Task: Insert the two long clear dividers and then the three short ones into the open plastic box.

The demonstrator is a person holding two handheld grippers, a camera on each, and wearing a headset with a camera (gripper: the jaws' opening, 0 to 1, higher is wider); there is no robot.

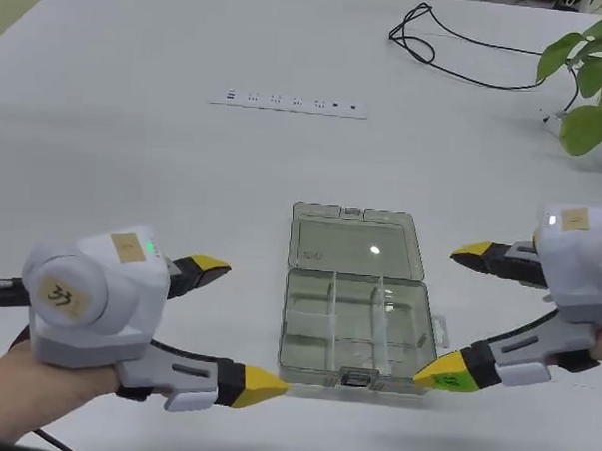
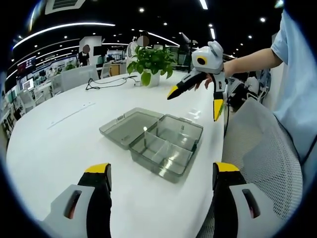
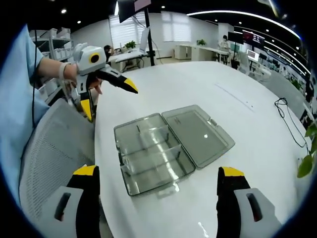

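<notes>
box (image 1: 310, 372) sits open mid-worktop (image 1: 134, 158), lid (image 1: 352, 243) laid flat behind the base, latch (image 1: 354, 380) toward the person. The left gripper (image 1: 239, 328) is just beside the base on one side and the right gripper (image 1: 452, 314) just beside it on the other. Both have fingers spread wide, nothing held, neither touching the box.

The clear dividers (image 1: 332, 322) look seated in the base already. Two full-span ones run hinge to latch and split it into three lanes. There looks to be one short cross piece (image 1: 307, 308) in the left lane. The rest is too faint and glary to count, so I can't confirm all three.

Handling, my read:
- Dividers are thin clear sheet: very light, slightly springy along the length, slick, and nearly invisible against the tinted base.
- Take hold at the top edge near mid-length, flat faces between the fingers, with a light squeeze. Squeeze too hard and a long one will probably bow and miss its wall slots.
- To check seating, press on the top edge near each end, not the middle.
- The box is light and thin-walled on a smooth top, so expect it to skate under a push. Brace a side wall with the other gripper and keep load off the lid hinge.
</notes>
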